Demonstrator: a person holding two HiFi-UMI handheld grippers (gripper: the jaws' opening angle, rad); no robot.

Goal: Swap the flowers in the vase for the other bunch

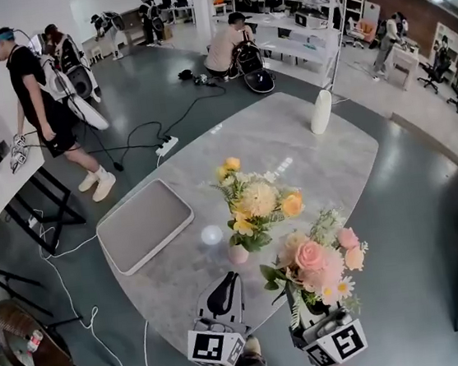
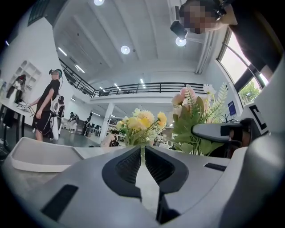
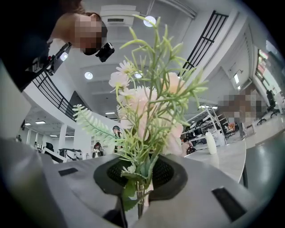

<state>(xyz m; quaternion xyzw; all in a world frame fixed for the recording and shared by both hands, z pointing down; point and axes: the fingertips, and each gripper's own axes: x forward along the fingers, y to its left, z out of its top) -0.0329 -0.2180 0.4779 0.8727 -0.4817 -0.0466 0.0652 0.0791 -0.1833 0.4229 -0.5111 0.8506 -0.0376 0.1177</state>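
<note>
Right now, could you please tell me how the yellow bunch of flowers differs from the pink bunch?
The yellow bunch stands in a small vase on the table; the pink bunch is clamped by its stems in the right hand-held gripper. The yellow bunch has yellow and orange blooms; the pink bunch has pink ones with a white daisy. Both stand upright with green leaves.

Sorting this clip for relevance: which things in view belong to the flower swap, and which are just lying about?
Job in hand:
yellow bunch in the pink vase
pink bunch, gripped by the right tongs
left tongs, shut and empty

Lying about:
grey tray
tall white container
power strip
</note>
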